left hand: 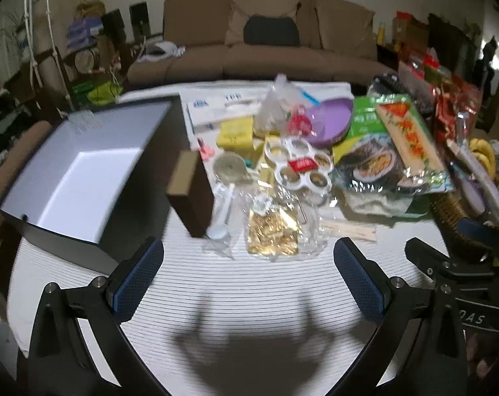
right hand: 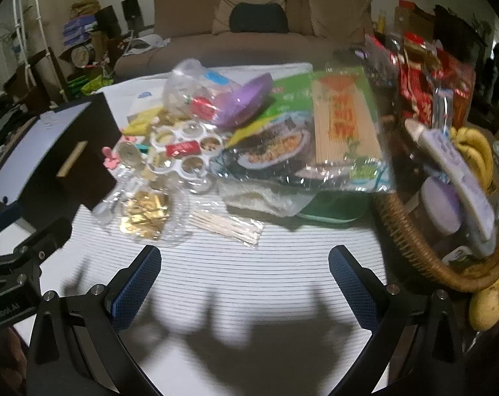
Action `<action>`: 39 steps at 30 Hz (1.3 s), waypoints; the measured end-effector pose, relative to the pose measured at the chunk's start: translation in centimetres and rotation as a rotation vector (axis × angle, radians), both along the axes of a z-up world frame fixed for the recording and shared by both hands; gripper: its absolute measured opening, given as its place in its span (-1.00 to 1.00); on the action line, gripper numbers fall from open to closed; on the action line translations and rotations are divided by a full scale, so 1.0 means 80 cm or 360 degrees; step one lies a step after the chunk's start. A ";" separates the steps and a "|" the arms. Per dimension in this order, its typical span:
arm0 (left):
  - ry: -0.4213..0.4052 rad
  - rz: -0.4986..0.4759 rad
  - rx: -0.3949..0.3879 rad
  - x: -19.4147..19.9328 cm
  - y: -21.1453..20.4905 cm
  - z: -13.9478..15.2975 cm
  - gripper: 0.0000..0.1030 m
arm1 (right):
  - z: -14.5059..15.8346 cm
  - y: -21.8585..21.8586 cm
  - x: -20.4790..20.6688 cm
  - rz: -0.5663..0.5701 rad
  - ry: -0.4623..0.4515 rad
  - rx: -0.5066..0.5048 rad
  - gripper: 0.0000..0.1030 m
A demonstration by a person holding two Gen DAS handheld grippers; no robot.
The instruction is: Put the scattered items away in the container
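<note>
A: Living room, brown sofa (left hand: pixel 269 39) at the back, white ribbed table cover (left hand: pixel 249 290) in front. Clutter across the middle of it.

B: Container?

A: Open dark box (left hand: pixel 84 178) with a pale inside, far left on the table. A small brown carton (left hand: pixel 190 194) stands upright just beside its right wall. In the right wrist view the box (right hand: pixel 68 151) sits at the left edge.

B: Scattered items?

A: Clear bag of gold bits (left hand: pixel 272 234) nearest, a white plastic spoon-like piece (left hand: pixel 221 214) to its left, toothpick packet (right hand: pixel 226 224) to its right. Behind them a white multi-well tray (left hand: pixel 299 165) with a red label, yellow packs (left hand: pixel 234 132), purple dish (left hand: pixel 328 122), green food packet (left hand: pixel 381 151) with a skewer pack lying on it. Blurry, so small items might be misread.

B: Right side?

A: Wicker basket (right hand: pixel 411 231) with a remote (right hand: pixel 460 178) and bananas (right hand: pixel 474 151) in it.

B: Grippers?

A: Left gripper (left hand: pixel 248 277) spread wide, nothing between the blue pads (left hand: pixel 139 283), hovering over bare cover short of the gold bag. Right gripper (right hand: pixel 244 280) same: fingers fully apart, holding nothing, above bare cover near the toothpicks. Each shows at the edge of the other's view.
</note>
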State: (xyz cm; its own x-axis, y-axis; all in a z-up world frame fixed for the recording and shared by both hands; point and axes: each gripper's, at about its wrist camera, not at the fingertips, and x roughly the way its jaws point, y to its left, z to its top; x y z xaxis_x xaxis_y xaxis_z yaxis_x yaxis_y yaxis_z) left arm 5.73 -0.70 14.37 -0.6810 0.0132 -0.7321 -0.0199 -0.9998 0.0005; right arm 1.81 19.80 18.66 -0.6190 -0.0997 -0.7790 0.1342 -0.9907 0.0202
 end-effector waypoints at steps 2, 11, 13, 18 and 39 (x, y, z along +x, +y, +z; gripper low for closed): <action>0.0029 0.0012 -0.0005 0.008 -0.005 0.016 1.00 | 0.018 -0.002 0.008 0.0010 0.0028 0.0003 1.00; 0.0115 0.0056 0.0015 0.042 -0.039 0.073 1.00 | 0.076 -0.024 0.028 0.0021 0.0118 -0.0031 1.00; 0.0129 0.0069 -0.0003 0.048 -0.050 0.080 1.00 | 0.086 -0.031 0.032 0.0031 0.0129 -0.0048 1.00; 0.0173 0.0105 -0.0007 0.063 -0.077 0.097 1.00 | 0.101 -0.048 0.043 0.0051 0.0172 -0.0053 1.00; 0.0197 0.0256 -0.0054 0.087 -0.162 0.123 1.00 | 0.121 -0.137 0.068 0.0243 0.0187 -0.0082 1.00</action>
